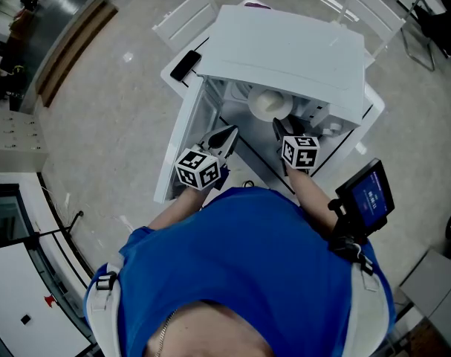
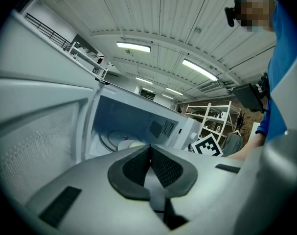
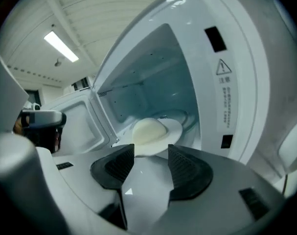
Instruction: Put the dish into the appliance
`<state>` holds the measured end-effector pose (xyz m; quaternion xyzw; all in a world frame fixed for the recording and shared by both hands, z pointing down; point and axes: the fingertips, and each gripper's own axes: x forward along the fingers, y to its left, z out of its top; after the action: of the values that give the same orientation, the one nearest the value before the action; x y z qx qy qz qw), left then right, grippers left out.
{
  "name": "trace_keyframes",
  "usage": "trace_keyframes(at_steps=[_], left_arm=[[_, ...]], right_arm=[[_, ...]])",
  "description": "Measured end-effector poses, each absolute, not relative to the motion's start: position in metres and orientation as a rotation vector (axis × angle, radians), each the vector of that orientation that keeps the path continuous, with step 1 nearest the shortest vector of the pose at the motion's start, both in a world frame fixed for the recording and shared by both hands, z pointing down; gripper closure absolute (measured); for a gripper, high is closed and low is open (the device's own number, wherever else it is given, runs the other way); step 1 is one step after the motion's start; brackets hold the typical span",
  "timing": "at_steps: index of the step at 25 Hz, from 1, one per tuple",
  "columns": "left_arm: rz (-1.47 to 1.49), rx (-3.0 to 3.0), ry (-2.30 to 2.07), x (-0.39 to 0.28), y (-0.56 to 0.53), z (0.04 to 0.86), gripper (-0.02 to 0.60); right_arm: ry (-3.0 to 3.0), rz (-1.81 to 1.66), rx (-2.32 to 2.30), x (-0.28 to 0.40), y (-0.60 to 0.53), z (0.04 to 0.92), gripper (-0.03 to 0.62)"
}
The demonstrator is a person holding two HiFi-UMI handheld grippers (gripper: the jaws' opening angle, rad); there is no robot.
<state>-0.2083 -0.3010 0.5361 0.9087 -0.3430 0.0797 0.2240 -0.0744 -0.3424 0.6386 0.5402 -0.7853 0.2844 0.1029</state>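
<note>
I noted the left gripper [image 2: 149, 150] with fingers pressed together and empty, beside the open door [image 2: 35, 131]. The dish [image 3: 152, 130] sat inside the appliance [image 3: 153, 72], near the front of the cavity. The right gripper [image 3: 150, 153] had its fingers wide, with the rim just ahead and not pinched. I judged that a skewed withdrawal could hook the rim and drag the dish out.

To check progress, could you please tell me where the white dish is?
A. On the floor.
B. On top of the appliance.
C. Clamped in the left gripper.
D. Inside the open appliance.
D: the dish sits inside the open appliance, just beyond the right gripper, whose jaws stand apart and do not press on it.
</note>
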Motion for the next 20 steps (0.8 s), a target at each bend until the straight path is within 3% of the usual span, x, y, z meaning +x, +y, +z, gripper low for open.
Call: trace_keyframes(at_steps=[5, 20], left_arm=[[0.213, 2.507, -0.944, -0.207, -0.293, 0.526, 0.575], [0.222, 2.506, -0.959, -0.214, -0.297, 0.526, 0.575]], right_arm=[[-2.268, 0.660, 1.545, -0.077, -0.333, 0.627, 0.404], [-2.222, 0.551, 1.526, -0.085, -0.356, 0.628, 0.402]])
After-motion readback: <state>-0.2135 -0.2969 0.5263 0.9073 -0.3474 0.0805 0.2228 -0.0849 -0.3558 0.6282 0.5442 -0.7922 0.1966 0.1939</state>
